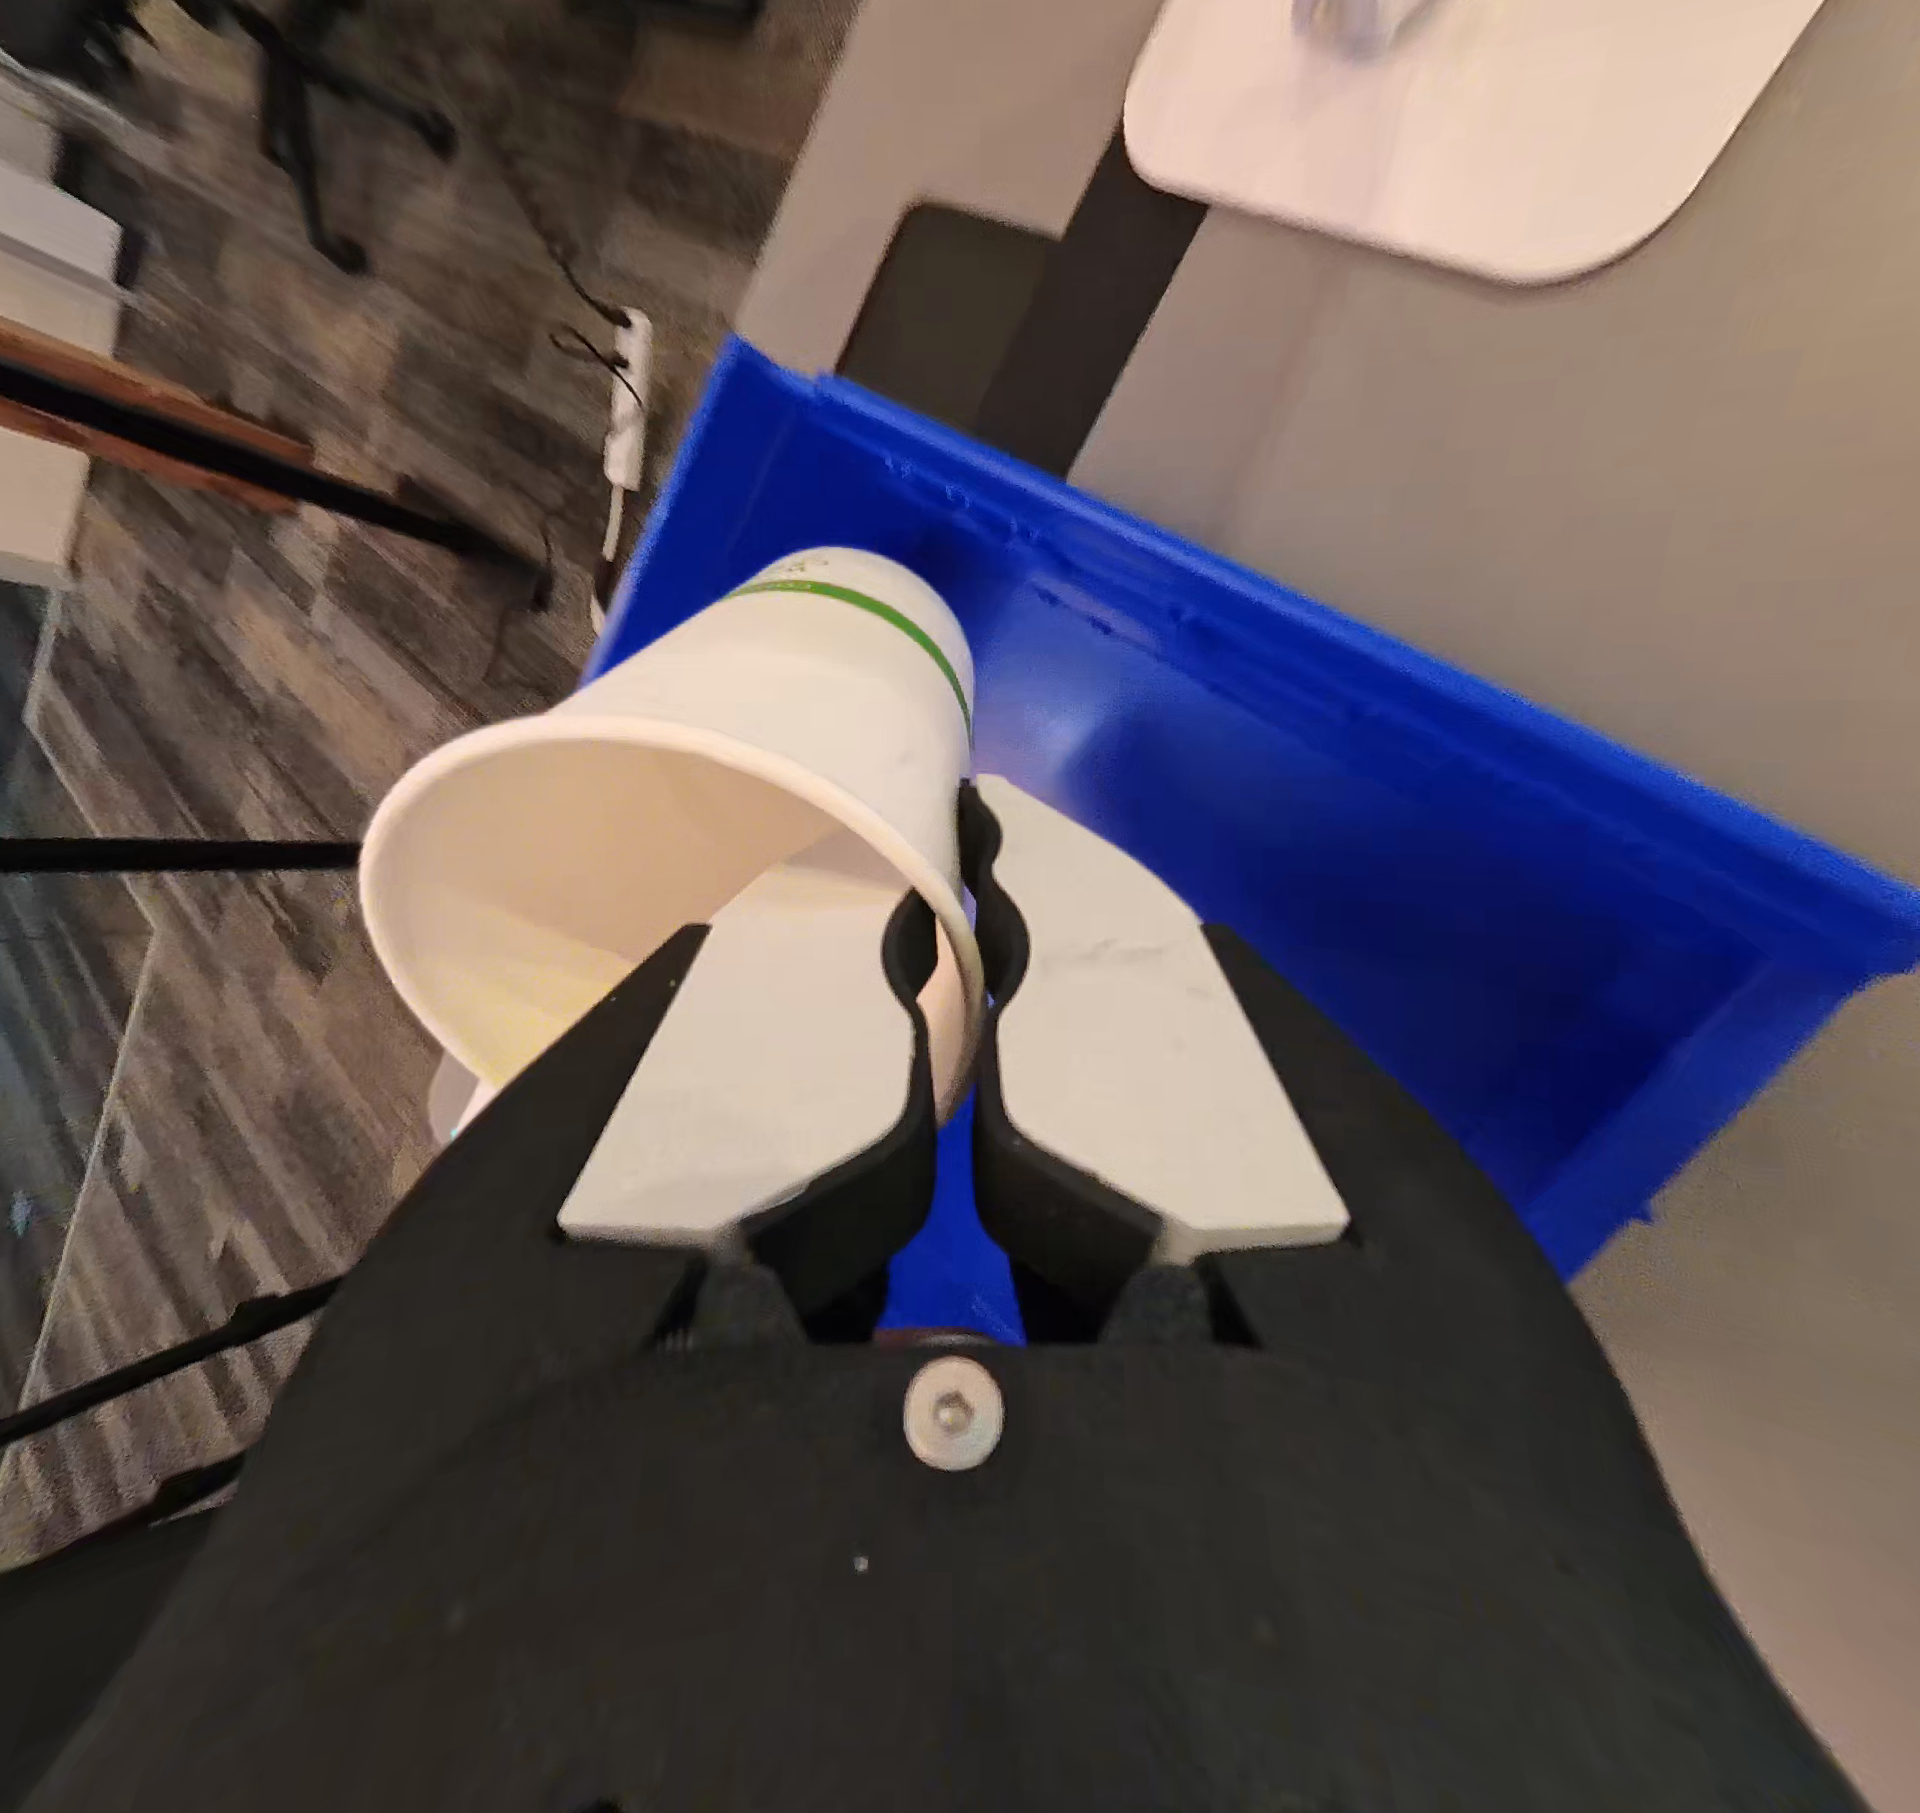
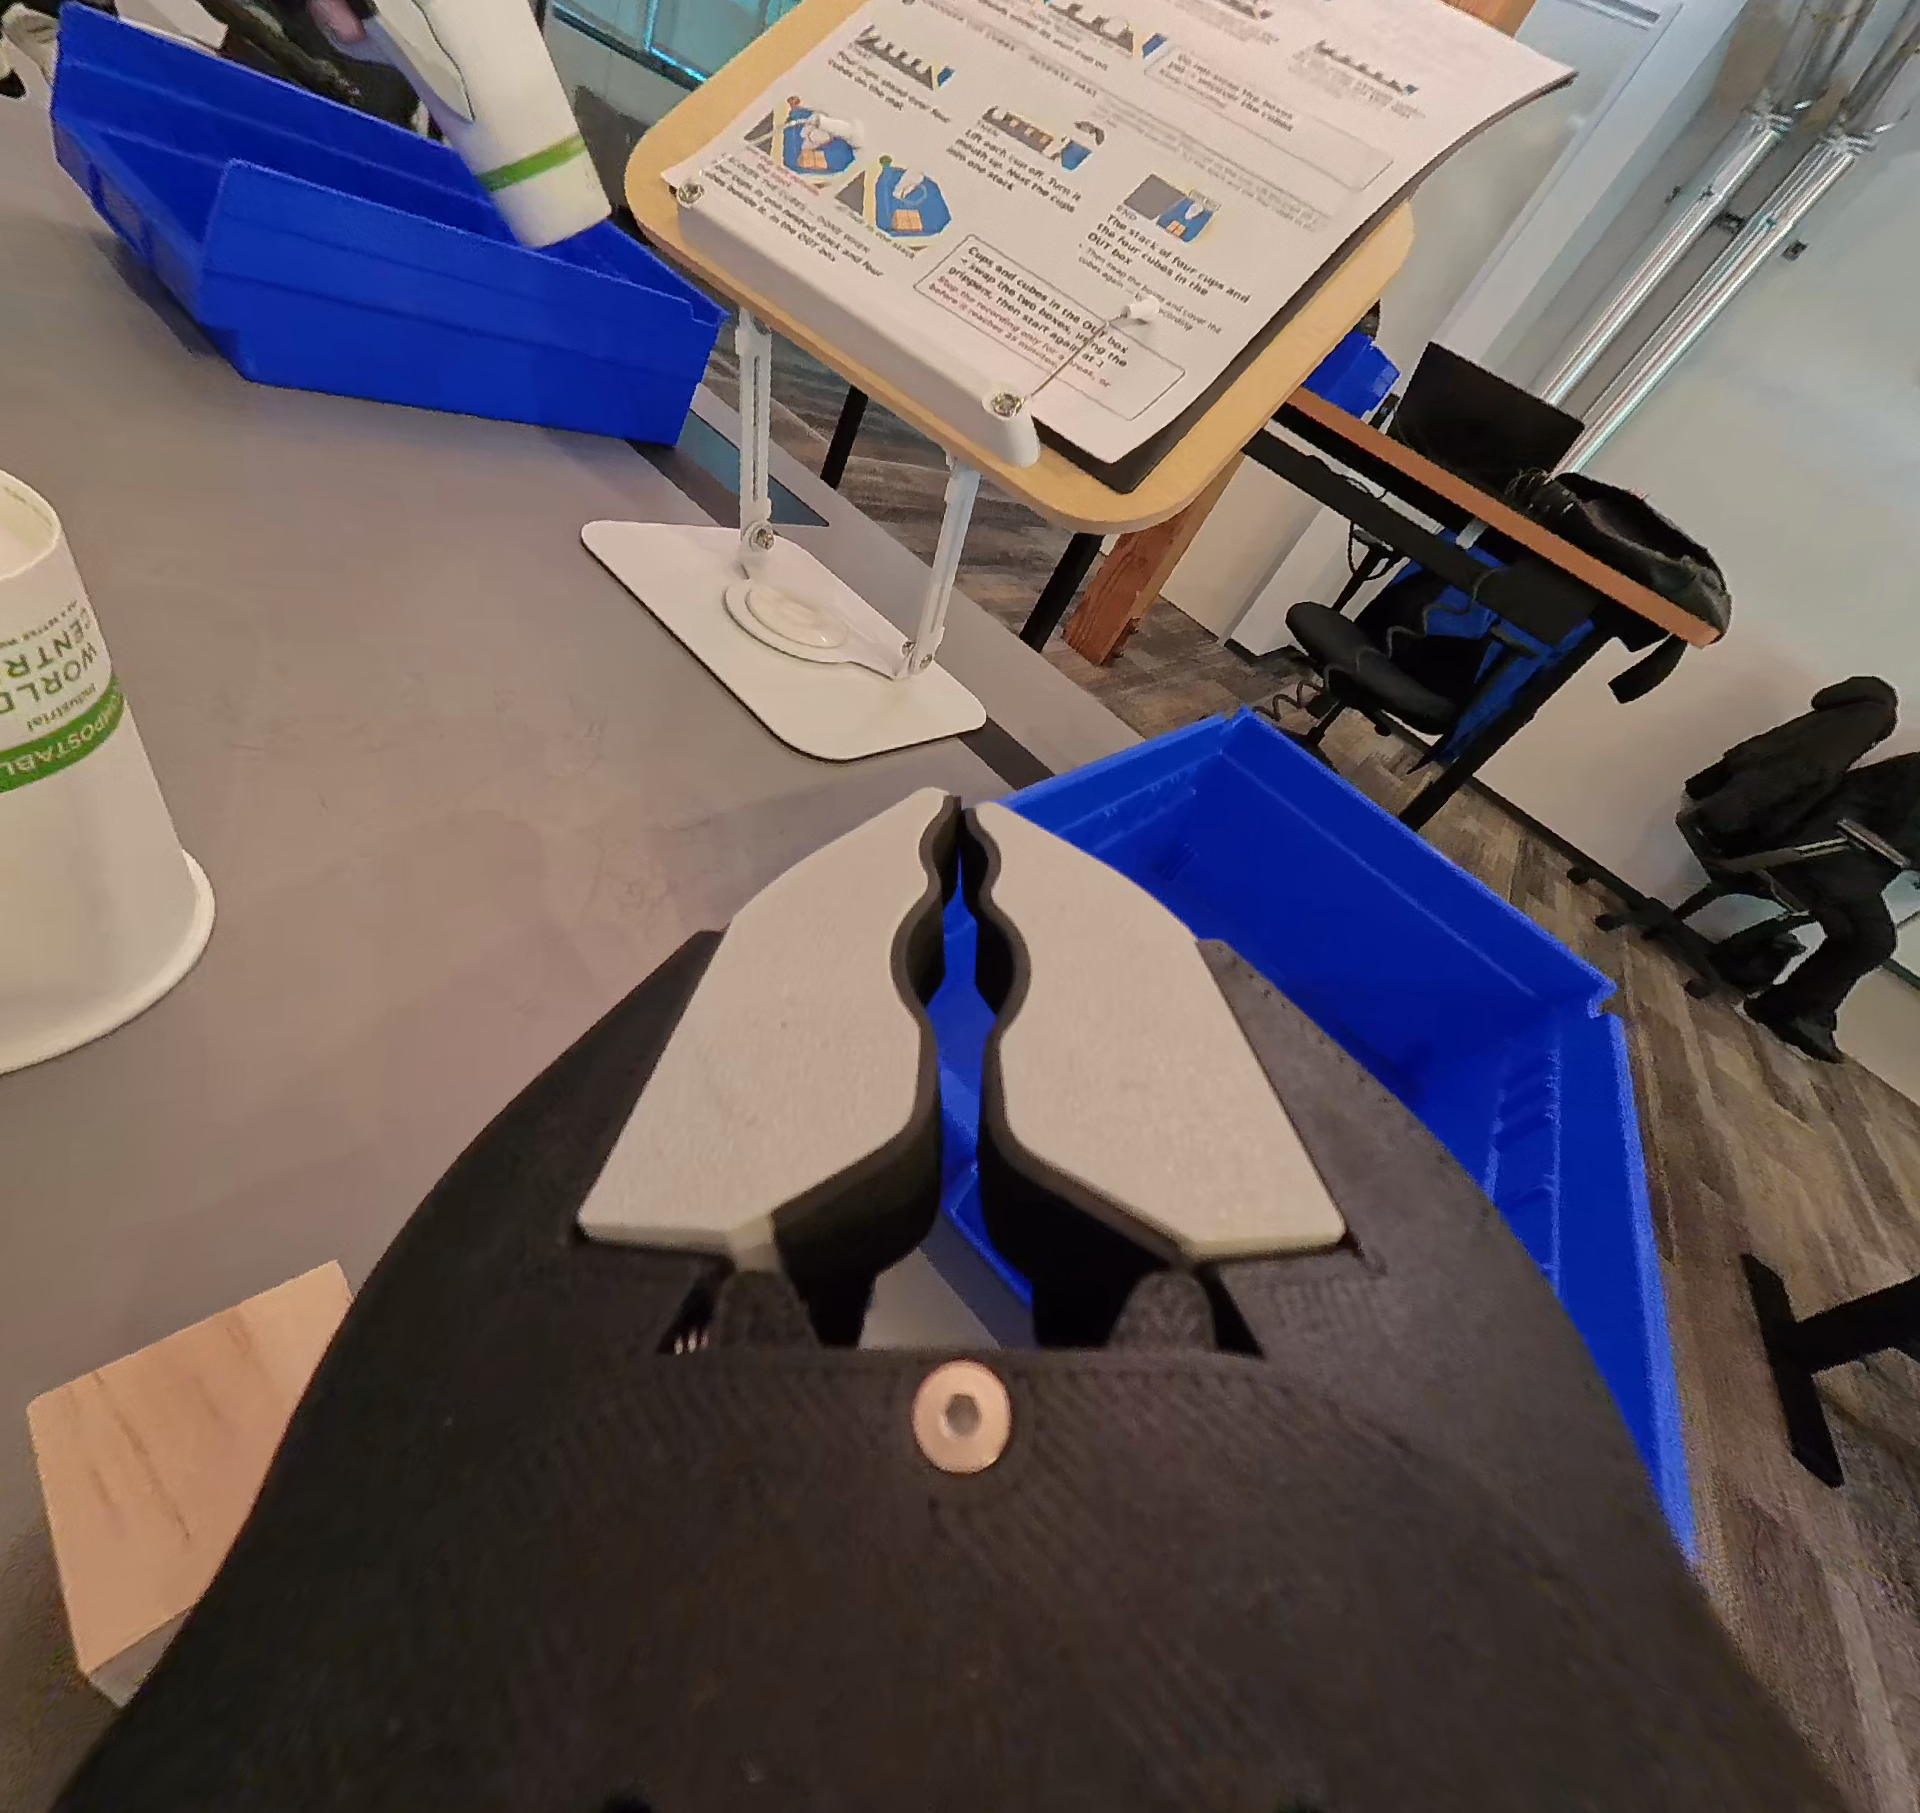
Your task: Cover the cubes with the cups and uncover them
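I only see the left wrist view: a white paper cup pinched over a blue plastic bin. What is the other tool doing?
Observer: The right tool is shut and empty; a blue plastic bin lies just beyond it.
Operator: Any cubes around?
Observer: One pale wooden cube sits uncovered on the grey table.
Operator: More cups?
Observer: A second white paper cup stands upside down on that table; whatever is under it is hidden.
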Motion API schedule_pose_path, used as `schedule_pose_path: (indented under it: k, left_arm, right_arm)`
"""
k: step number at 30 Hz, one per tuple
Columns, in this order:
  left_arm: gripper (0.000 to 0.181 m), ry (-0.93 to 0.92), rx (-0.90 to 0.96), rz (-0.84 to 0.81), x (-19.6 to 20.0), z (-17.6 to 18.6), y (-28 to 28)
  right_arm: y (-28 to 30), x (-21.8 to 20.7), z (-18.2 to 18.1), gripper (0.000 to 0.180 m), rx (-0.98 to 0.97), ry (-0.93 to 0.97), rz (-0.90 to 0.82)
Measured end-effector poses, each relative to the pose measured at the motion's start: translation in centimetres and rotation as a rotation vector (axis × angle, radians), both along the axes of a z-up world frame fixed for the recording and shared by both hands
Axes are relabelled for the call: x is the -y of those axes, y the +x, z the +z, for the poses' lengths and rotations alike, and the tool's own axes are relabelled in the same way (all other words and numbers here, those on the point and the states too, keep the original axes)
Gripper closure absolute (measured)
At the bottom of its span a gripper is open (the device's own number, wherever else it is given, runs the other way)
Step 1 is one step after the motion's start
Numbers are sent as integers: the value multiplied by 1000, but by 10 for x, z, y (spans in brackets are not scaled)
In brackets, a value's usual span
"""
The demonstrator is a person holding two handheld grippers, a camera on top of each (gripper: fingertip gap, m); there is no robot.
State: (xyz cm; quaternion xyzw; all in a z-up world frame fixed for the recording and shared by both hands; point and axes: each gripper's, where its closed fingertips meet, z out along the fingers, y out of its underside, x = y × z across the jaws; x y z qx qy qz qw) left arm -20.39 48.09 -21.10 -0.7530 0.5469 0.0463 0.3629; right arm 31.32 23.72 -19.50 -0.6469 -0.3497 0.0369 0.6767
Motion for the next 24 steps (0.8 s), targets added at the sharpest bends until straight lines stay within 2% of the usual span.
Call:
schedule_pose_path:
  k: [7,13,17,20,24]
  left_arm:
    - [180,176,376,-96,80,77,40]
    - [180,130,984,-271,184,142,101]
    - [180,93,1217,-395,240,173,132]
    - [180,18,1382,-473,272,189,154]
    - [180,-143,1580,-558,309,189,192]
  right_arm:
    - [-14,15,33,180,-73,62,46]
    - [-56,45,88,180,-178,170,171]
    - [-93,65,121,177,-277,221,285]
    - [-121,75,144,148,-413,220,392]
    - [-165,81,163,101,-578,163,551]
